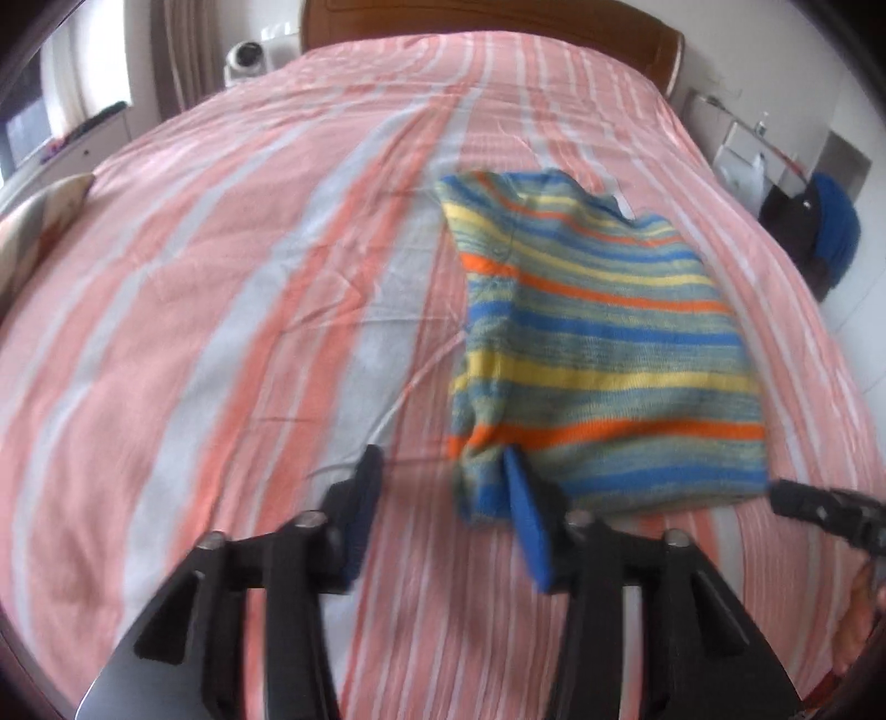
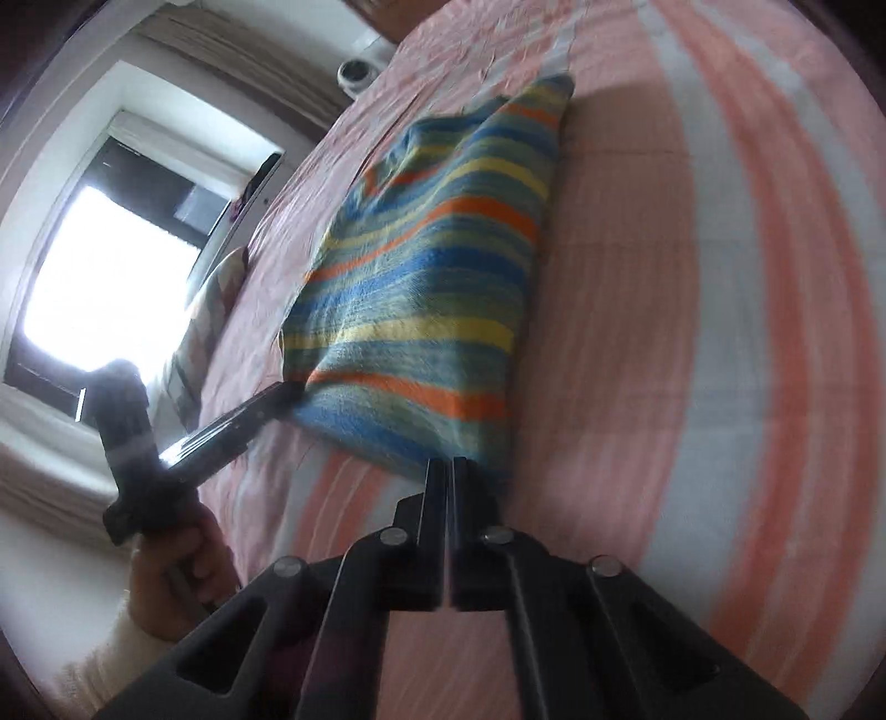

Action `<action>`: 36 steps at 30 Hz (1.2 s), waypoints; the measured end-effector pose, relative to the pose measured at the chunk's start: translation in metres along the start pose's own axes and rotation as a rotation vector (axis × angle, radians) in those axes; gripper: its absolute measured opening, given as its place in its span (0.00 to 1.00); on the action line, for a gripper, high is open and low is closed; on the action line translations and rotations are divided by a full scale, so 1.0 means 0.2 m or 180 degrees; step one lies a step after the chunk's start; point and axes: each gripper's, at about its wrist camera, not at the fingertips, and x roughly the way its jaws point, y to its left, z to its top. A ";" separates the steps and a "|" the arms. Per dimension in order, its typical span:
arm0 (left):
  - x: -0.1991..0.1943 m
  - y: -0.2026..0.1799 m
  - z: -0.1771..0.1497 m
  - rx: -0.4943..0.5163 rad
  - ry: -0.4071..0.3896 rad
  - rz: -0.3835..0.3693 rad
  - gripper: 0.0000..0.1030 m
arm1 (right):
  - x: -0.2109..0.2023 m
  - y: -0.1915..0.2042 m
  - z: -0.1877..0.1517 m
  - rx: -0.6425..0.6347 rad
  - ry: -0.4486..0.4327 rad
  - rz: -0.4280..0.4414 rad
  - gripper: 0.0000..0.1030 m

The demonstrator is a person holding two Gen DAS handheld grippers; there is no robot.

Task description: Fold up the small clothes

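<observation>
A small knitted sweater (image 1: 598, 343) with blue, yellow, orange and green stripes lies folded flat on the bed; it also shows in the right wrist view (image 2: 421, 288). My left gripper (image 1: 440, 459) is open at its near-left corner. The blue-padded right finger (image 1: 526, 515) overlaps the hem and the left finger stands clear of the cloth. My right gripper (image 2: 448, 468) is shut, its tips against the near-right corner, and I see no fabric between them. It shows as a black tip (image 1: 814, 501) in the left wrist view. A hand (image 2: 183, 559) holds the left gripper (image 2: 282, 396).
The bed wears a pink, orange and white striped sheet (image 1: 221, 332). A pillow (image 1: 39, 221) lies at the left edge. A wooden headboard (image 1: 487, 22) and a white device (image 1: 246, 58) are at the far end. A blue item (image 1: 830, 232) stands beside the bed, and a bright window (image 2: 105, 266) is nearby.
</observation>
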 end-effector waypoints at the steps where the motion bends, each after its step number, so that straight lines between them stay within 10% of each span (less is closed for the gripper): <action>1: -0.05 0.00 -0.01 0.0023 -0.0041 0.0056 0.68 | -0.04 0.03 -0.03 -0.0078 -0.0076 -0.0110 0.07; 6: -0.26 -0.06 -0.06 0.0268 -0.0279 0.0298 0.91 | -0.23 0.10 -0.26 -0.0289 -0.0435 -0.0473 0.92; 19: -0.39 -0.14 -0.18 0.0501 -0.0486 0.0562 0.94 | -0.38 0.14 -0.44 -0.0662 -0.0682 -0.1517 0.92; 29: -0.31 -0.13 -0.22 0.0510 -0.0429 0.0634 0.94 | -0.29 0.02 -0.55 -0.0484 -0.0553 -0.1675 0.97; 36: -0.13 0.10 -0.11 0.0045 0.0019 -0.0345 0.94 | -0.26 0.02 -0.58 -0.0577 -0.0482 -0.1711 1.00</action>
